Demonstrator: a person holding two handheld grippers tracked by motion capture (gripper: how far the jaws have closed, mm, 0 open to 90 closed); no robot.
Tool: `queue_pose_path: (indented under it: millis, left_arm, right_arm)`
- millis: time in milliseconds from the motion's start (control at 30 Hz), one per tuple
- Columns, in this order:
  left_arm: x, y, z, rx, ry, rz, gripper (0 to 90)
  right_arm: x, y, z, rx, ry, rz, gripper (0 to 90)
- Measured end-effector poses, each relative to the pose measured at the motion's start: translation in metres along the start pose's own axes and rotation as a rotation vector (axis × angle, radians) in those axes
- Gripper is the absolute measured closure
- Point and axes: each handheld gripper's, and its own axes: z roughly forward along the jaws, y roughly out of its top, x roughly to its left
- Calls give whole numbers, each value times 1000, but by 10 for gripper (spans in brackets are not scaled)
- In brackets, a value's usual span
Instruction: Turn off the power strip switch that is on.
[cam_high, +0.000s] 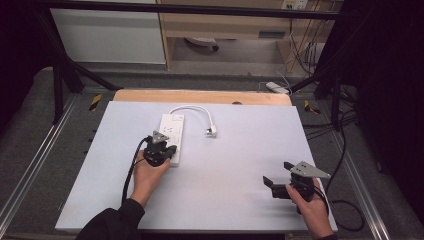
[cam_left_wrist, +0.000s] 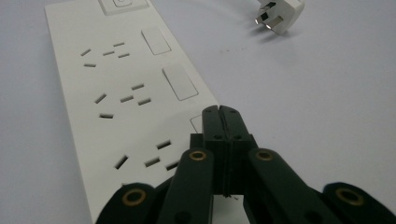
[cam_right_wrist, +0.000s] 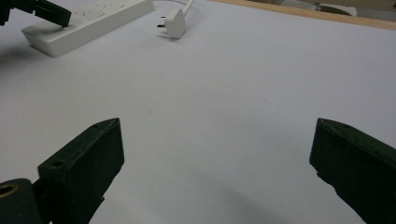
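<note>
- Power strip (cam_high: 171, 131) lies on the white surface (cam_high: 240, 165), left of centre, long axis running away from the person; its plug (cam_high: 212, 131) rests loose just to its right, cord looping round the far end.
- Left tool (cam_high: 167, 151) sits over the strip's near end, jaws pressed together with nothing between them; left gripper view puts the tips (cam_left_wrist: 221, 112) by the nearest switch (cam_left_wrist: 195, 122). Contact cannot be told.
- Right tool (cam_high: 278, 178): jaws wide apart, empty, near the front right edge, well apart from strip and plug.
- Judgement: plug lies ahead and left of the right tool, prongs toward the strip.
</note>
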Motion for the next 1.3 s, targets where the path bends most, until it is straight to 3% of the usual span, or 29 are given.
queue_pose_path:
  millis: [1300]
  left_arm:
    - [-2,-5,-1,-10,-11,6,900]
  right_arm:
    - [1,0,0,2,3,-4,35]
